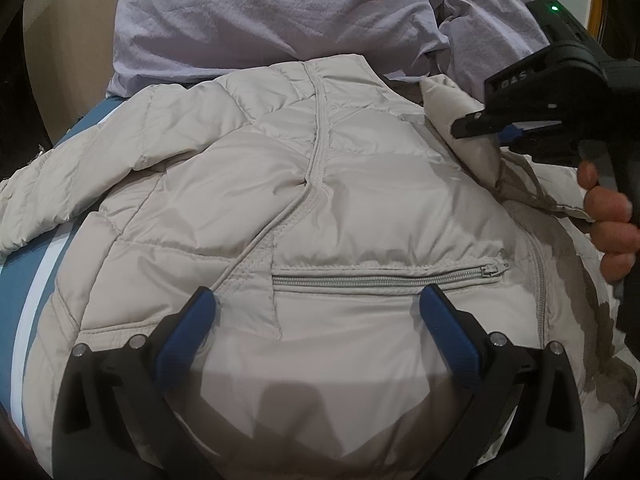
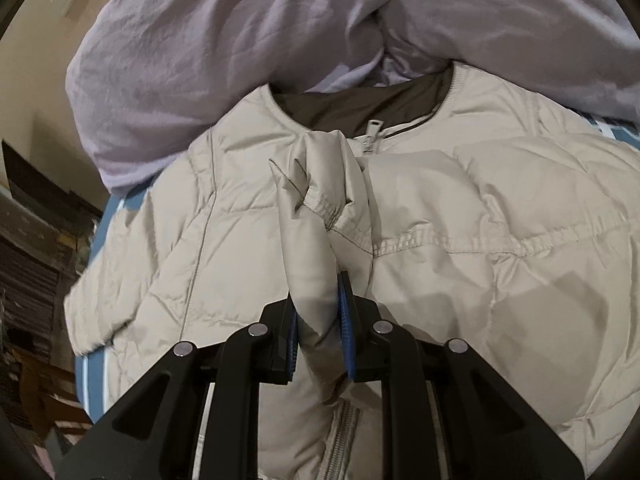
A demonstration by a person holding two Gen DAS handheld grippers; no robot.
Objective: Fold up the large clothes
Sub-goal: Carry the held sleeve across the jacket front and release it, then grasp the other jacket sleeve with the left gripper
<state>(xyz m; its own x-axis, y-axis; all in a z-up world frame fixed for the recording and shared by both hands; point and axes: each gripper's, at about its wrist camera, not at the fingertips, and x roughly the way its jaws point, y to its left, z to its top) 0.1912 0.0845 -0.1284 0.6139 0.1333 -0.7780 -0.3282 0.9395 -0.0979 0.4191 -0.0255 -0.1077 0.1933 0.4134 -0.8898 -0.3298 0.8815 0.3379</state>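
Right gripper (image 2: 320, 320) fingers (image 2: 346, 312) clamped on beige jacket's (image 2: 480, 240) sleeve (image 2: 316, 240).

We see a beige quilted jacket (image 1: 280, 208) with dark brown lining (image 2: 360, 108), lilac bedding (image 1: 280, 12) at twelve o'clock, and a blue white-striped sheet (image 1: 24, 300).

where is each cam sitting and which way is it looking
Left wrist: sits on the left gripper, angled down over the beige puffer jacket; shows its open blue-padded fingers, the right gripper and a hand.
Right wrist: sits on the right gripper, looking down toward the jacket's collar; its fingers are shut on the sleeve.
Shared: the jacket, lilac bedding and blue striped sheet.
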